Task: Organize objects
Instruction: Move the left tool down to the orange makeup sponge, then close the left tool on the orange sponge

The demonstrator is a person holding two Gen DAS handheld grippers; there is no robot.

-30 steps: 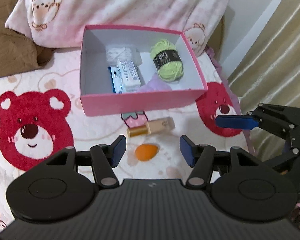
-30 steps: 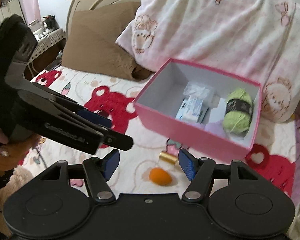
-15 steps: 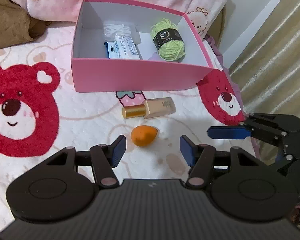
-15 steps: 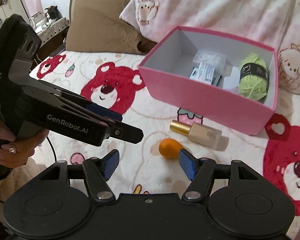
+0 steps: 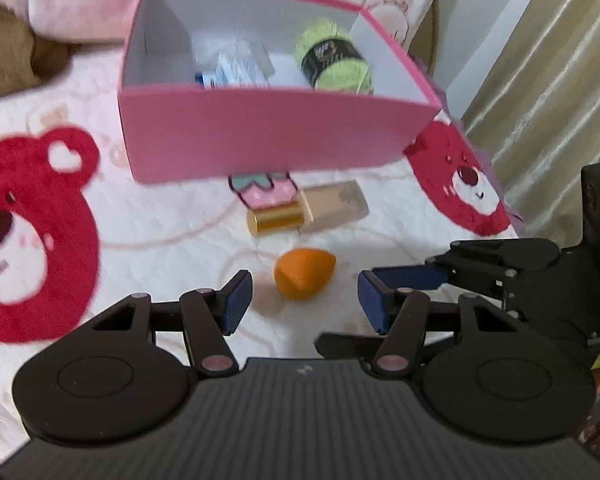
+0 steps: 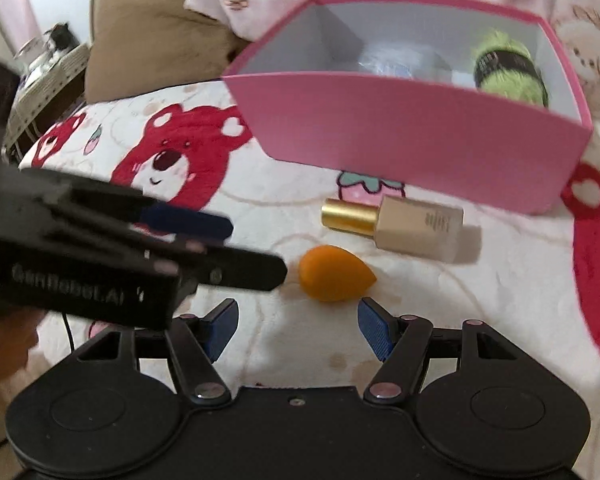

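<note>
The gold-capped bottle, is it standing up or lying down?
Lying down: the bottle rests on its side on the blanket, in front of the pink box.

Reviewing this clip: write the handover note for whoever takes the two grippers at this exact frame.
Left gripper: open, empty, just short of the orange sponge.
Right gripper: open, empty, aimed at the same sponge.
Pink box on the bear blanket already holds the green yarn and white packets.
Still outside, in front of the box: the sponge and the gold-capped bottle, lying on its side.
Left to do: put both in the box. Mind that the fingers of the two grippers are close together.
</note>
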